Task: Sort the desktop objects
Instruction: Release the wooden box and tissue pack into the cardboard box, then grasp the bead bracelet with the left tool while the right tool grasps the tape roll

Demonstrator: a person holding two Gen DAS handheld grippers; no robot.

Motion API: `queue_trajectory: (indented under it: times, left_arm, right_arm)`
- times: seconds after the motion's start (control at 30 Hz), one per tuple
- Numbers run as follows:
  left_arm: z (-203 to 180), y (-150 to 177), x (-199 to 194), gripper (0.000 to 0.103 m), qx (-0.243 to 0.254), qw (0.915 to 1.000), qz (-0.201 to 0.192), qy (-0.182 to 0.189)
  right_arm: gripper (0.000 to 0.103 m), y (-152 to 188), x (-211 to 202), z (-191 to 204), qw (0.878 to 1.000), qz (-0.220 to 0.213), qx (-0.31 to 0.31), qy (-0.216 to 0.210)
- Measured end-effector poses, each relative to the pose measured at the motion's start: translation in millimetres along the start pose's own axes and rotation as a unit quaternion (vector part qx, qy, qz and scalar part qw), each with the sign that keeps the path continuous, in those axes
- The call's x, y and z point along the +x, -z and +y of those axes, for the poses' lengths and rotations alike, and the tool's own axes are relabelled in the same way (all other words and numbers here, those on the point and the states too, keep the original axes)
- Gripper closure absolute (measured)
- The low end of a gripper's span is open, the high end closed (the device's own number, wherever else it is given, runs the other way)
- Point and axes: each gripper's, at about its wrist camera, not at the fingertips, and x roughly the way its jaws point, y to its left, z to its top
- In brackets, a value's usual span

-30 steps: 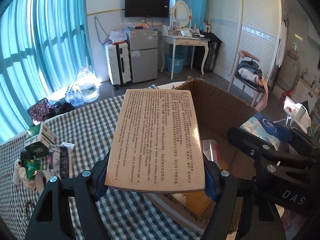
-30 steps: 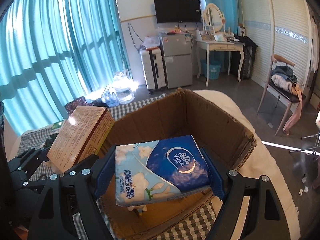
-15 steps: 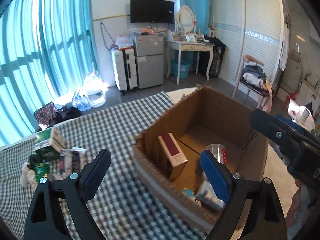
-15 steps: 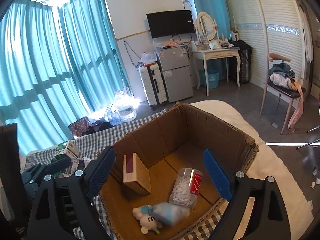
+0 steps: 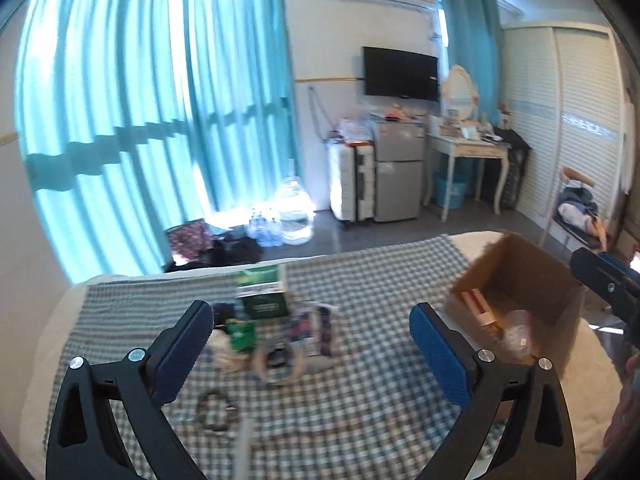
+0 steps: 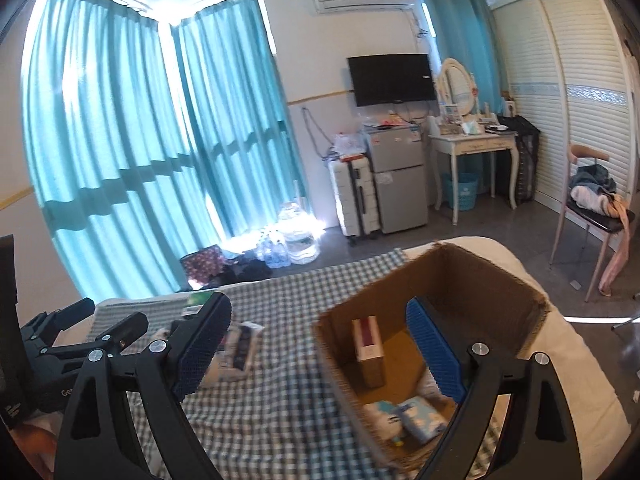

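Left gripper (image 5: 312,336): jaws wide and have just been opening, nothing between the blue pads, held above the checked cloth (image 5: 380,392).
Right gripper (image 6: 320,344): jaws wide, having just opened further, nothing gripped; its right pad hangs over the open box, its left pad over the cloth.
Near cloth: a dark ring-shaped item (image 5: 216,410), blurred, lies alone close to the left gripper.
Pile on the cloth: a roll of tape (image 5: 280,364), a small green packet (image 5: 242,334), a patterned pouch (image 5: 312,330) and a green box (image 5: 264,292) lie close together, left of the cardboard box.
Cardboard box (image 6: 344,356): stands open at the right end of the cloth.
Inside the box: a tissue pack (image 6: 424,418) and a small soft toy (image 6: 384,420) at the near side, a tan carton with a red stripe (image 6: 368,348) standing farther in, a clear bag (image 5: 516,334) beside it.
Far: teal curtains (image 6: 140,140), a white suitcase (image 6: 354,200), a small fridge (image 6: 396,176).
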Motion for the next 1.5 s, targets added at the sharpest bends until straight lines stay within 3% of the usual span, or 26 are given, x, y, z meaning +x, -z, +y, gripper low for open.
queue_trajectory:
  times: [0.17, 0.43, 0.9, 1.33, 1.5]
  left_arm:
    - [68, 26, -4, 0.000, -0.036, 0.9976, 0.019, -0.056]
    - [123, 91, 36, 0.000, -0.084, 0.9896, 0.083, -0.082]
    - [139, 171, 120, 0.000, -0.097, 0.9776, 0.174, -0.066]
    - [132, 199, 191, 0.000, -0.090, 0.9668, 0.238, -0.027]
    - [142, 205, 219, 0.000, -0.095, 0.9587, 0.263, -0.055]
  right_arm:
    - [0.013, 27, 12, 52, 0.999, 0.009, -0.010, -0.047]
    - [0.012, 85, 60, 102, 0.996, 0.054, -0.038, -0.065]
    - [0.012, 160, 144, 144, 0.984, 0.112, -0.137, -0.037]
    - [0.012, 186, 212, 169, 0.975, 0.151, -0.157, -0.045]
    - [0.012, 191, 232, 173, 0.972, 0.163, -0.162, -0.047]
